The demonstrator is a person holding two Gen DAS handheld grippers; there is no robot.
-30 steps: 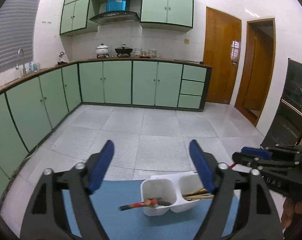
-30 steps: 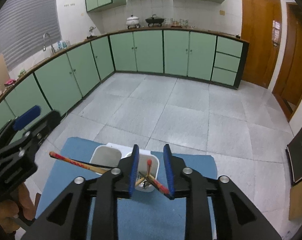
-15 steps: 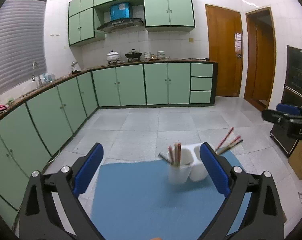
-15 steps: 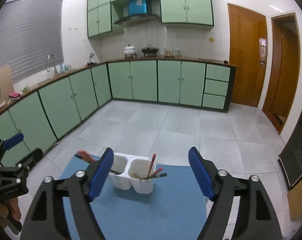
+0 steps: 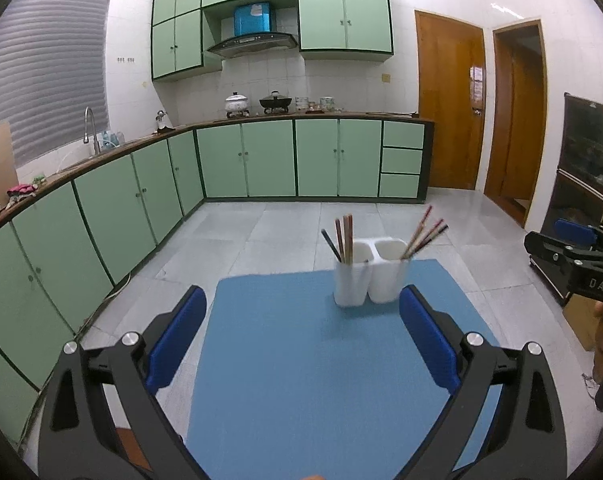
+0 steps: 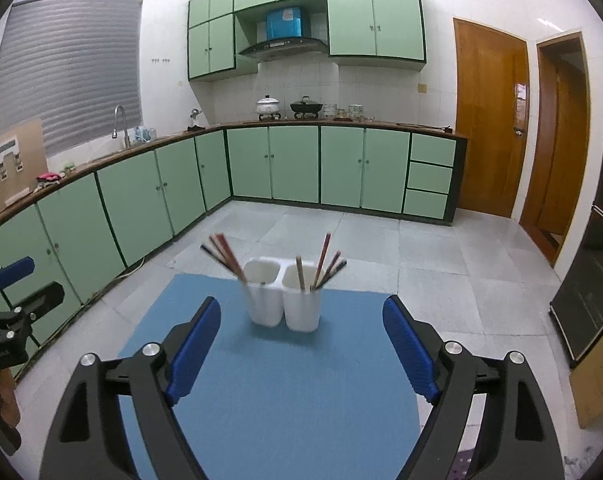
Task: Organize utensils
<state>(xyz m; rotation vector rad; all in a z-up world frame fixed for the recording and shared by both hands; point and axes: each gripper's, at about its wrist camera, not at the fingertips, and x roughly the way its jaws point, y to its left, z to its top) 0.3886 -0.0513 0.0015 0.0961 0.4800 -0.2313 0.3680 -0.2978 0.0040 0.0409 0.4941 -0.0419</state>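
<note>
A white two-cup holder (image 5: 371, 280) (image 6: 283, 300) stands upright at the far end of a blue mat (image 5: 301, 380) (image 6: 281, 392). Several chopsticks (image 5: 343, 240) rise from its left cup, and several more (image 5: 423, 232) lean out of the right cup. My left gripper (image 5: 301, 294) is open and empty, held back over the near part of the mat. My right gripper (image 6: 301, 304) is also short of the holder; its jaws are opening with nothing between them. Each gripper shows at the edge of the other's view (image 5: 573, 256) (image 6: 13, 292).
Green base cabinets (image 5: 141, 216) run along the left and back walls under a counter with a sink tap (image 6: 119, 124) and pots. Tiled floor (image 6: 381, 248) lies beyond the mat. Wooden doors (image 6: 489, 120) and a dark cabinet (image 6: 597, 280) stand to the right.
Both grippers have pulled back from the holder, which now looks smaller and farther off. The right jaws went from nearly shut around a chopstick to wide open; the chopsticks now stand in the cups.
</note>
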